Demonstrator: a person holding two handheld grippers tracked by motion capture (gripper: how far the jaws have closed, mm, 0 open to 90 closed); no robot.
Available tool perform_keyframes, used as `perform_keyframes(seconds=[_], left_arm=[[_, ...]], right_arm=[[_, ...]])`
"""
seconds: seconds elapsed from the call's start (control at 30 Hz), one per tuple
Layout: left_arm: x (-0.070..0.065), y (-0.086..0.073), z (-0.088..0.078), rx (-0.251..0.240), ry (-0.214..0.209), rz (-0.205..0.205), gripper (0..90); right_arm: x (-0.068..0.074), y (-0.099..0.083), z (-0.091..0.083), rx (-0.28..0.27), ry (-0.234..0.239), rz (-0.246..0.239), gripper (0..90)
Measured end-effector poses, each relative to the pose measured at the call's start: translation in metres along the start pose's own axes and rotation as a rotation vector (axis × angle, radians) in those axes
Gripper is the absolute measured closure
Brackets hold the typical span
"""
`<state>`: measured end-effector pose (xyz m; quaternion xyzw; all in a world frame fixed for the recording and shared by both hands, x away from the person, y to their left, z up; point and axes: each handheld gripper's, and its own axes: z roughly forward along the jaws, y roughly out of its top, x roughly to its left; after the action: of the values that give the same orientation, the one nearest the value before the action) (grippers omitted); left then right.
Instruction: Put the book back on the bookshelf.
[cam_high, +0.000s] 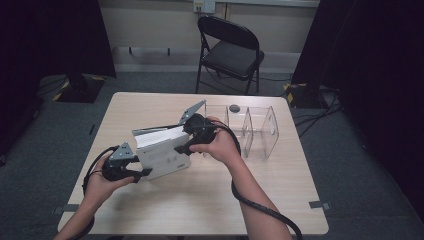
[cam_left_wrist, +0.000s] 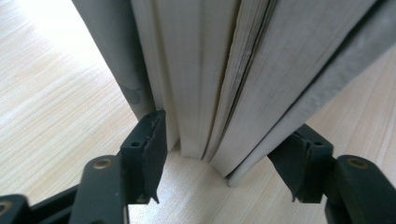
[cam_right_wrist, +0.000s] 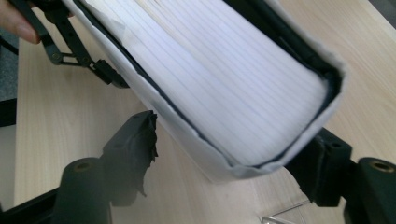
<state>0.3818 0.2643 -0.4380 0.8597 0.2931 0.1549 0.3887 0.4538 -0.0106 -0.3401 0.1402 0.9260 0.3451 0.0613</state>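
Observation:
A thick white book (cam_high: 162, 150) stands tilted on the wooden table (cam_high: 210, 195), held between both hands' tools. At its lower left end, my left gripper (cam_high: 141, 172) straddles it. In the left gripper view the jaws (cam_left_wrist: 224, 154) flank the fanned pages (cam_left_wrist: 205, 84), with the pads close beside the grey covers and no squeeze showing. My right gripper (cam_high: 184, 139) straddles the upper right end. In the right gripper view its jaws (cam_right_wrist: 233, 154) sit either side of the book's corner (cam_right_wrist: 243, 93), the left pad (cam_right_wrist: 133, 144) a sliver off the cover.
A clear acrylic divider box (cam_high: 250, 131) stands just right of my right hand, with a small dark round thing (cam_high: 234, 107) behind it. A black folding chair (cam_high: 230, 47) stands beyond the table's far edge. Cables trail from both grippers toward the near edge.

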Motion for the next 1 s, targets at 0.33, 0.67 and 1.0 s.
perform_keyframes(seconds=[0.33,0.67,1.0], left_arm=[[0.005,-0.001,-0.002,0.008,0.005,-0.025,33.1],[0.002,-0.017,0.005,0.045,-0.010,-0.051,20.8],[-0.005,-0.028,0.015,0.065,-0.020,-0.027,17.8]], right_arm=[[0.006,0.007,-0.005,0.011,0.048,-0.038,34.2],[0.010,0.015,-0.004,0.072,0.027,-0.044,42.3],[0.017,0.012,-0.010,0.095,0.020,0.001,51.8]])
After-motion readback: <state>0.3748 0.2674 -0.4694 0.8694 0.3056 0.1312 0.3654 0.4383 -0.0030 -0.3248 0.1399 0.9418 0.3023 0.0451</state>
